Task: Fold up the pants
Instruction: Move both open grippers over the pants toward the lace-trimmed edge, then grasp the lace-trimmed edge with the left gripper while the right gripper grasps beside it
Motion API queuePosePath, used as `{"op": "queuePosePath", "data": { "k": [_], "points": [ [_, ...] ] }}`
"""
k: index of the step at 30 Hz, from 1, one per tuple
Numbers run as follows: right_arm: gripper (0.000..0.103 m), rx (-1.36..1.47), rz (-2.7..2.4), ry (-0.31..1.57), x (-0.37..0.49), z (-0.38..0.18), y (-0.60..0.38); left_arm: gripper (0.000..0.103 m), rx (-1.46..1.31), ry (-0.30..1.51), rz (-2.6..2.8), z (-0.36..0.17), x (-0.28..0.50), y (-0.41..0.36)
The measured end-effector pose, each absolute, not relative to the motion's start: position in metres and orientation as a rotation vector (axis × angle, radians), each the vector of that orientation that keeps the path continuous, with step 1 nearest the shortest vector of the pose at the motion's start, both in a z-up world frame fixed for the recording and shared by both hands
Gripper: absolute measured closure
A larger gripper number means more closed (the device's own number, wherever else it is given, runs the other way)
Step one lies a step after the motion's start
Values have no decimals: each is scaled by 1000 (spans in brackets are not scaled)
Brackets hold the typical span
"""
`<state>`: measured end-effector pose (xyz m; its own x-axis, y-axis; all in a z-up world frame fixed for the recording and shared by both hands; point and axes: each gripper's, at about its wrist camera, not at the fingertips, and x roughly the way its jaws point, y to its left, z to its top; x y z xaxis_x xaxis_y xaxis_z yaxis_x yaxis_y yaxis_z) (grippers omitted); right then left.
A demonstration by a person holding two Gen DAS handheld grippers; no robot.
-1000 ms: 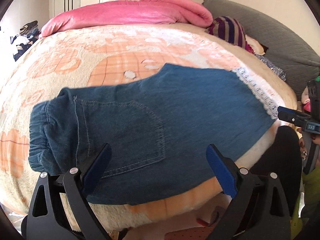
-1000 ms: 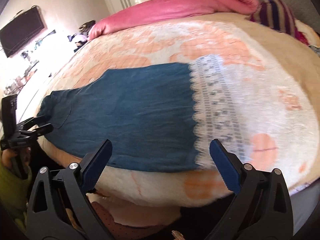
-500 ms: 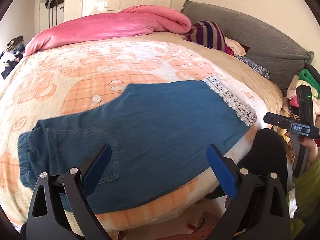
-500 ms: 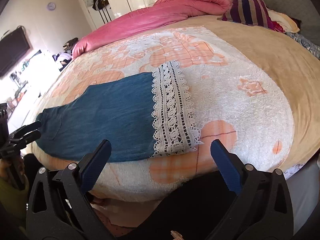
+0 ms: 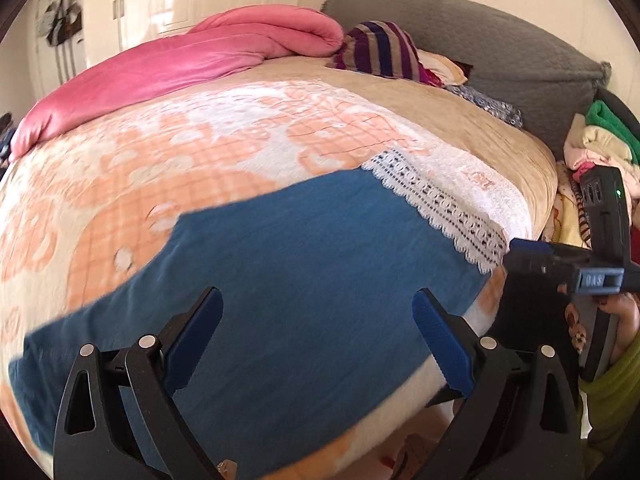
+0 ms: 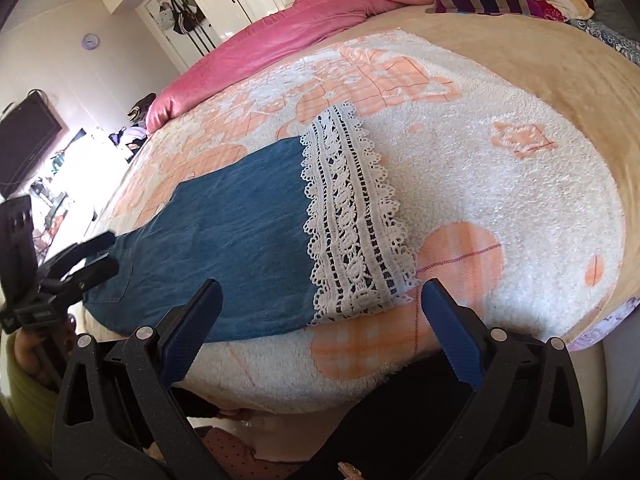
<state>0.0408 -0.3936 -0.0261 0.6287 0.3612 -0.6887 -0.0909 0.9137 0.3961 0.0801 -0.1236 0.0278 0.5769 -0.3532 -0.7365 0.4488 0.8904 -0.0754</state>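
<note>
Two claws: both spread wide, both holding nothing.
Left claw (image 5: 316, 340): blue-padded fingers apart, hovering above the middle of the pants near the bed's front edge; it also shows at the left of the right wrist view (image 6: 100, 256).
Right claw (image 6: 320, 332): fingers well apart, poised over the near edge of the bed just in front of the lace end; from the left wrist view it sits beside that same end (image 5: 520, 252).
Pants: blue denim pants with a white lace hem (image 6: 248, 248) lie flat along the front edge of the bed, waist end toward the left claw, lace toward the right.
Lace hem (image 6: 352, 220): flat on the blanket, near corner close to the bed's edge.
Blanket: fluffy white and peach checked blanket (image 6: 500, 184) under the pants.
Waist end: blurred in the left wrist view, probably smooth, hard to be sure.
Far side: rolled pink quilt (image 5: 192, 64) along the far edge, striped purple cushion (image 5: 380, 48) beside it, grey padded headboard (image 5: 500, 52) behind.
</note>
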Motion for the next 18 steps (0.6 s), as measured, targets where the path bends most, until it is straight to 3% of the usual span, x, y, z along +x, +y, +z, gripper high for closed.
{"op": "queuePosePath", "data": {
  "k": [18],
  "points": [
    [9,408,255,875,61,-43,-403,8,258,933,-624,9,223,-218]
  ]
}}
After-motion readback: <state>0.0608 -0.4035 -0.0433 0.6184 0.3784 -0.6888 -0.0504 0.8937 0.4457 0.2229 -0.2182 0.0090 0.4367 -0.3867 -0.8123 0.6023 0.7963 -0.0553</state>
